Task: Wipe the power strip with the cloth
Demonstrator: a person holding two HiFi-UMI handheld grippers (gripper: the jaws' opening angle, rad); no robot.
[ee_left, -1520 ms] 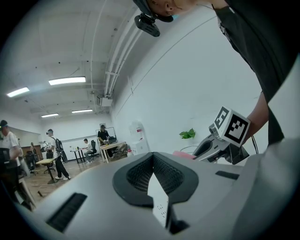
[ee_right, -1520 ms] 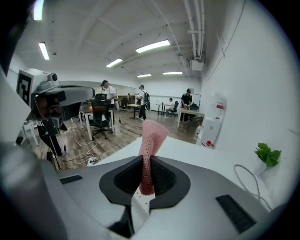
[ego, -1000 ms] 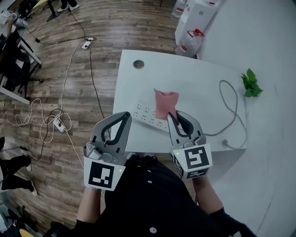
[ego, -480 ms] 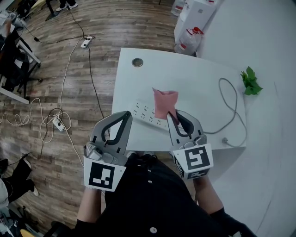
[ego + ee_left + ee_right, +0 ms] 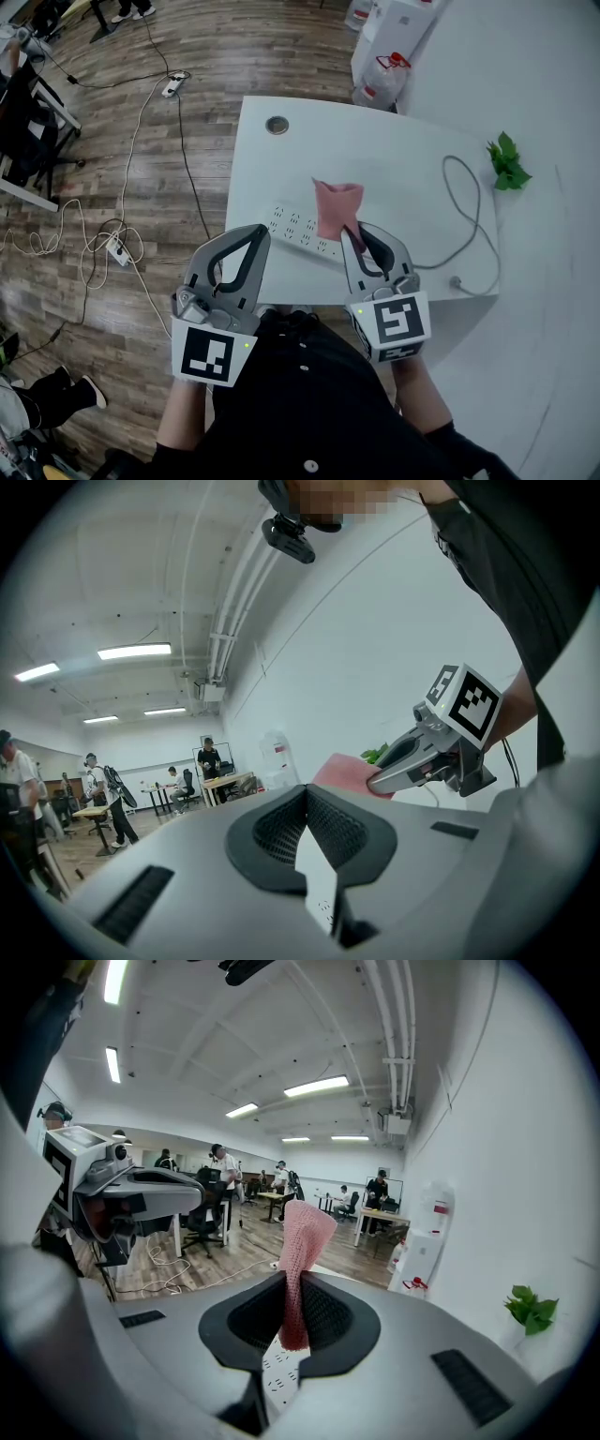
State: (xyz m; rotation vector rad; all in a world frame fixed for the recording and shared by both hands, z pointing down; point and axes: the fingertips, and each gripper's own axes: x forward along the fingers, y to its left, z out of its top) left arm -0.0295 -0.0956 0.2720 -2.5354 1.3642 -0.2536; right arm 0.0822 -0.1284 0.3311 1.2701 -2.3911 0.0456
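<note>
Head view shows the right claw (image 5: 350, 232) clenched on the pink cloth (image 5: 336, 206), just over the power strip (image 5: 295, 228) on the white counter (image 5: 394, 155). The left claw (image 5: 253, 232) is closed and empty. I'd lower the cloth flat, then sweep lengthwise.

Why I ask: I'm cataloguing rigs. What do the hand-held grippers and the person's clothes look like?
The left hand-held gripper and right hand-held gripper match: grey moulded bodies, curved grey jaws lined with black mesh pads, and a rear white cube with black square markers and a green light. The person wears a black buttoned top.
</note>
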